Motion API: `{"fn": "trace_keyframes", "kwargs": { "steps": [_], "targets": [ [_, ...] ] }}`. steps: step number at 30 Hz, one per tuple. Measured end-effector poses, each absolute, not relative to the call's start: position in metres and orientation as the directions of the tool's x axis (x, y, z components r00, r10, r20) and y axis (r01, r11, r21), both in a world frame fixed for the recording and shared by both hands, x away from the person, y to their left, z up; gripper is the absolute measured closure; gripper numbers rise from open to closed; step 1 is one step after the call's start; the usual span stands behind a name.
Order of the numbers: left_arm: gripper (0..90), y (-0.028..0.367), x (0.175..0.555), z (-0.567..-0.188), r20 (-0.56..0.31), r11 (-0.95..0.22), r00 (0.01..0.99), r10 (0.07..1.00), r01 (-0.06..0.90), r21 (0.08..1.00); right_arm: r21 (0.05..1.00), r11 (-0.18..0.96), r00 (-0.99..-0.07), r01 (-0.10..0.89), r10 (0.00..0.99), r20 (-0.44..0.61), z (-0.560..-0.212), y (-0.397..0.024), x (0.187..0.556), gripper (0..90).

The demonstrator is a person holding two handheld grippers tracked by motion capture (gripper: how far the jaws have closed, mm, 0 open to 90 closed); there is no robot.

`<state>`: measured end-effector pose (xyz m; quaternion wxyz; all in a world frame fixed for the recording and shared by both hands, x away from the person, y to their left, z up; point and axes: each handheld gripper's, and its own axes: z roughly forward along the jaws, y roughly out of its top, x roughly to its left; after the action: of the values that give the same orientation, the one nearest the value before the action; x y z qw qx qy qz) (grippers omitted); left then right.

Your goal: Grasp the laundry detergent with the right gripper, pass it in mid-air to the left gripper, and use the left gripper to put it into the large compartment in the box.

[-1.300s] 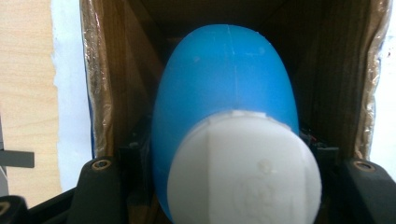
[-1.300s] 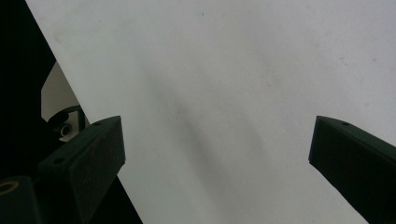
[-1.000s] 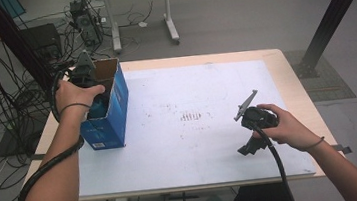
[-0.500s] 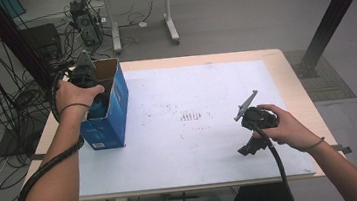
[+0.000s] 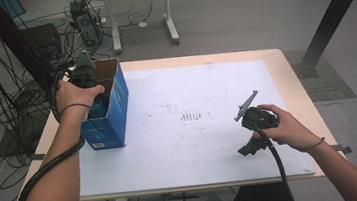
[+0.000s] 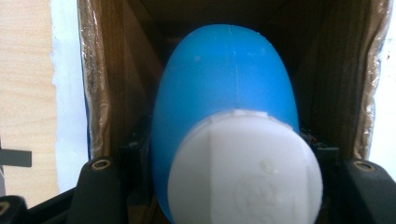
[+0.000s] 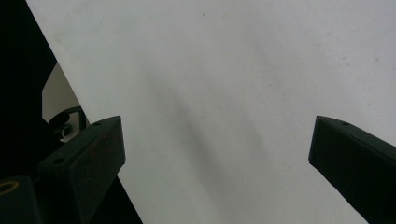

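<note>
Nothing changed since before: left claw (image 6: 233, 186) still clamped on blue white-capped bottle (image 6: 224, 93) inside blue cardboard box (image 5: 111, 122) at table's (image 5: 173, 161) left; right claw (image 7: 215, 163) still spread apart, empty, over table.

A smooth blue plastic bottle (image 6: 224, 88) with a matt white cap (image 6: 245, 170) sits inside a rough cardboard box (image 5: 113, 117).

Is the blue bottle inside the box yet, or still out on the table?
Inside. The left tool is shut on the blue bottle, white cap toward the camera, with the box walls on both sides.
</note>
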<state>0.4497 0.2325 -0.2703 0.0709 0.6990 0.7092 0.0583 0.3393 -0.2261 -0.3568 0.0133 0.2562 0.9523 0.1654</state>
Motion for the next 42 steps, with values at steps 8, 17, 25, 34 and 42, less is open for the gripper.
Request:
{"fn": "trace_keyframes", "kwargs": {
  "steps": [8,17,25,34,42],
  "targets": [
    [37.4,0.2337,0.4497,-0.2704,-0.023,0.018,-0.014,1.0,0.983,0.181,0.321,0.814,-0.868,0.484,0.493,0.06,-0.3571,-0.2257,0.3396,3.6],
    [37.5,0.2317,0.4498,-0.2703,-0.015,0.017,-0.015,1.0,0.984,0.178,0.323,0.813,-0.868,0.484,0.492,0.06,-0.357,-0.226,0.3395,3.6],
    [37.5,0.2306,0.4497,-0.2703,-0.013,0.019,-0.017,1.0,0.984,0.177,0.325,0.81,-0.866,0.487,0.495,0.064,-0.3571,-0.2273,0.3392,3.7],
    [37.5,0.2296,0.4495,-0.2702,-0.008,0.016,-0.015,1.0,0.985,0.174,0.327,0.808,-0.865,0.489,0.498,0.062,-0.357,-0.2276,0.3397,3.6],
    [37.5,0.2296,0.4497,-0.2702,-0.008,0.016,-0.015,1.0,0.985,0.173,0.327,0.808,-0.865,0.489,0.498,0.065,-0.3575,-0.2276,0.34,3.6]
  ]
}}
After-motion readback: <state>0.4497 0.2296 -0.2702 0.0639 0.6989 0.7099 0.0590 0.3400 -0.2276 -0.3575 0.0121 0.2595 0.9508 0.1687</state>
